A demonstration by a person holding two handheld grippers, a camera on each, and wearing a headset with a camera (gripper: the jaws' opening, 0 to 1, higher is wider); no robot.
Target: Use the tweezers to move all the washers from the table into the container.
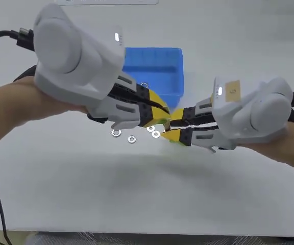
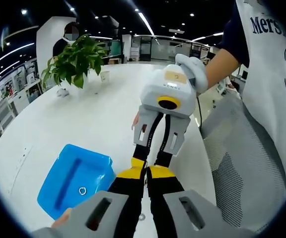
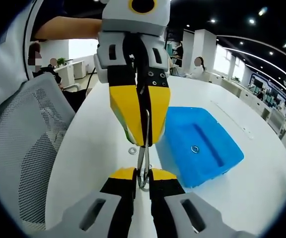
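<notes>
Left hand-held gripper (image 1: 162, 115) clenched on slim metal tweezers (image 3: 144, 158). Their other end sits between the closed jaws of the right hand-held gripper (image 1: 173, 128), which grips it too. Four small metal washers (image 1: 131, 139) lie mid-table on the white table (image 1: 213, 204), near the tips. One more washer (image 3: 195, 148) lies inside the blue plastic container (image 1: 157, 71), toward the far edge.

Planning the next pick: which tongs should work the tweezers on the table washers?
Right, probably. The tweezers lie lengthwise between the right tongs, pointing forward; the left tongs only pinch their far end. The washers lie close by both tips.
</notes>
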